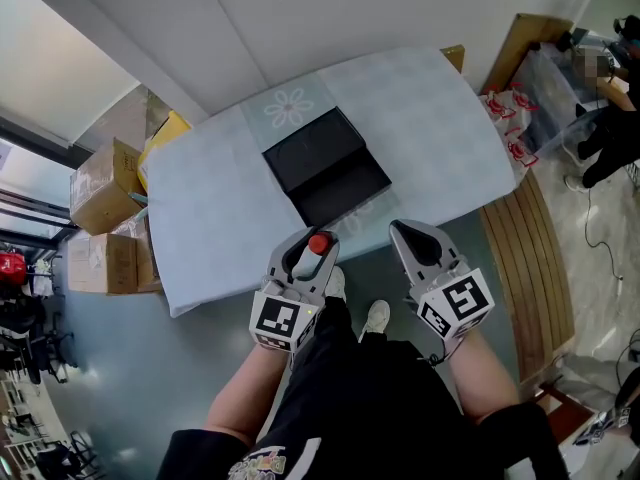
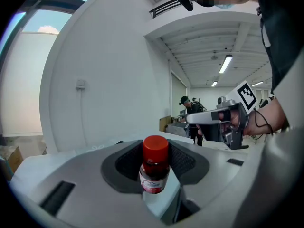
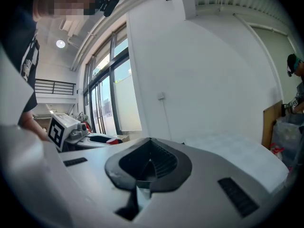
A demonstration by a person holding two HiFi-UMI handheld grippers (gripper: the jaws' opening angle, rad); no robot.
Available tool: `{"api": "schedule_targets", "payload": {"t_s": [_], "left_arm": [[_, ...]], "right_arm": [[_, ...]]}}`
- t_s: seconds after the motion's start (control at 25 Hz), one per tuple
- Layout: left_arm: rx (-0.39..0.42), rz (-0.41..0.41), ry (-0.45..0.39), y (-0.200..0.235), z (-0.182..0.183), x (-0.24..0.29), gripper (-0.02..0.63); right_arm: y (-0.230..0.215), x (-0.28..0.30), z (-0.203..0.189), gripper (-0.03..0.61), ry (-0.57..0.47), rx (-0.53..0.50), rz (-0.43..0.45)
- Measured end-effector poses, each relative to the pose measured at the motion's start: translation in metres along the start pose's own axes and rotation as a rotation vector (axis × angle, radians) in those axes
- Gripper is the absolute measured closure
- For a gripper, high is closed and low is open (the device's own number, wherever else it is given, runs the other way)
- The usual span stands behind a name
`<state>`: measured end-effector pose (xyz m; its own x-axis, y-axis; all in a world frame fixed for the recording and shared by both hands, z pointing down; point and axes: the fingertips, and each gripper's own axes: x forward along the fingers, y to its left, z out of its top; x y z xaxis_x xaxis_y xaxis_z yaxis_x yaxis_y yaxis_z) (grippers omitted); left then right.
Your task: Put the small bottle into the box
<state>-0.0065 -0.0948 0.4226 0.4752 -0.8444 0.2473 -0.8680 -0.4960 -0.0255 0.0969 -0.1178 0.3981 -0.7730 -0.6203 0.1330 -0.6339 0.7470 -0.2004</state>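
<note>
1. Your left gripper (image 1: 308,251) is closed partway on the small bottle (image 2: 154,167). The pads press on its body from both sides, and the red cap stands clear above them. Gripping the body rather than the cap looks sensible: the bottle sits upright and the label end is trapped, so it is unlikely to swing.

2. Your right gripper (image 3: 151,159) has its jaws together with nothing between them. It hangs level with the left one, just beside it. My guess is that you hold it there so it stays off the path to the box, yet close enough to steady something if needed.

3. Both grippers are above the floor in front of your legs, short of the near edge of the worktop (image 1: 440,128). The bottle is therefore in the air and not yet over the box.

4. The box (image 1: 318,164) is black and lies open on the pale cloth, near the edge closest to you. Its hollow side faces up, and it sits almost straight ahead of the left gripper, so a short forward reach should bring the bottle over it.

5. I judge the pickup done and the carry and the drop into the box yet to come. Lower the bottle well inside before you let go, so that it does not tip on the rim.
</note>
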Motion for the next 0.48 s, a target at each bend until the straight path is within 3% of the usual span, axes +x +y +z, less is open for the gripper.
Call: {"api": "schedule_targets", "payload": {"t_s": [0.48], "left_arm": [[0.020,-0.111,0.008,0.040,-0.024,0.053,0.454]], "right_arm": [[-0.029,0.047,-0.010,0.569,0.047,0.036,-0.102]]}}
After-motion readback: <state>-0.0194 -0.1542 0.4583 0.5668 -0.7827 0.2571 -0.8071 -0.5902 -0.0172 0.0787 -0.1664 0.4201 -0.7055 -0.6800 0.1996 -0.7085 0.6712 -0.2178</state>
